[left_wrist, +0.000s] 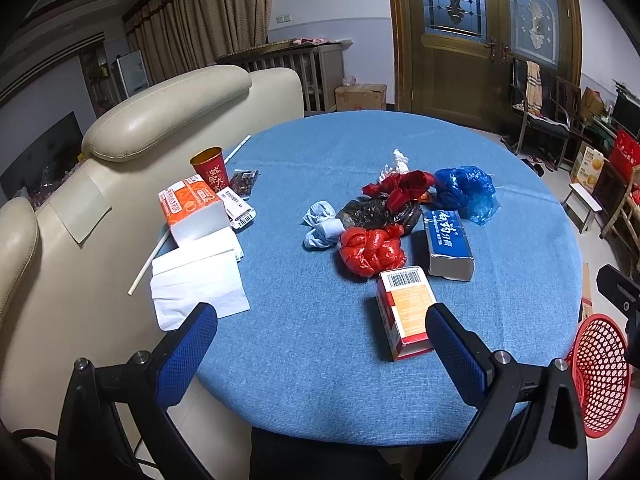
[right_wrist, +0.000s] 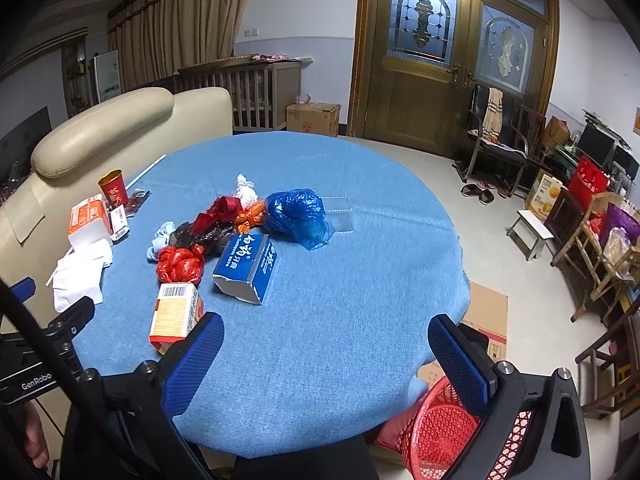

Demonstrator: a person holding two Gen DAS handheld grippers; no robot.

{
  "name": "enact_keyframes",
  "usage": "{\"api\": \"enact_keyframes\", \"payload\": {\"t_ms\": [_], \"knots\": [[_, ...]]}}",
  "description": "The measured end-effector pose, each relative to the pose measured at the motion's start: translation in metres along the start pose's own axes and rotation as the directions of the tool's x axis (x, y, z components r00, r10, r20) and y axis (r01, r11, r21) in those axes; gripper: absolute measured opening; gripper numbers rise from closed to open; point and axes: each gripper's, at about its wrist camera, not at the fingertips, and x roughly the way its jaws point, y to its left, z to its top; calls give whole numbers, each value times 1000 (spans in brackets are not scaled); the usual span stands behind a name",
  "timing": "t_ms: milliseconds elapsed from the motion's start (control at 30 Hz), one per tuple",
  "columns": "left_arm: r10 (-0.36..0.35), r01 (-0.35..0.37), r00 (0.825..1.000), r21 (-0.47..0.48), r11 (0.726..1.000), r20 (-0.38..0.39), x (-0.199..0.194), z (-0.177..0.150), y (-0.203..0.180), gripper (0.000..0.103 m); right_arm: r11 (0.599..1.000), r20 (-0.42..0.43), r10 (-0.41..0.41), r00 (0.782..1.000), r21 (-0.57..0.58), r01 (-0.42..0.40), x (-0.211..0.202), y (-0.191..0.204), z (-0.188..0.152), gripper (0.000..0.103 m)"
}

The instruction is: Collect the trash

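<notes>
Ideally, the left gripper, jaws apart like the right gripper's, squarely straddles the orange box at lower centre.

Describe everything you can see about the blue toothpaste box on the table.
The blue rectangular cardboard toothpaste box lies flat on the round blue tablecloth, white Chinese characters on its top face. Its near end looks torn open, showing a silvery grey inside. It sits right of the crumpled red plastic bag, its far end against the dark plastic bag.
</notes>
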Motion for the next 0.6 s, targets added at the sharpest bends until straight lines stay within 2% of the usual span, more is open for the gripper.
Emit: {"api": "enact_keyframes", "payload": {"t_ms": [400, 500, 600], "knots": [[-5, 5, 1000, 0, 1000, -11, 5, -2, 0, 103, 1000, -13, -4, 1000, 1, 4, 10, -2, -2, 103], [-7, 7, 1000, 4, 1000, -23, 10, -3, -1, 103, 999, -37, 43, 998, 25, -42, 24, -8, 1, 103], [-30, 30, 999, 19, 999, -46, 20, -3, -4, 103, 988, -86, 151, 985, 26, -149, 47, -10, 6, 103]]}}
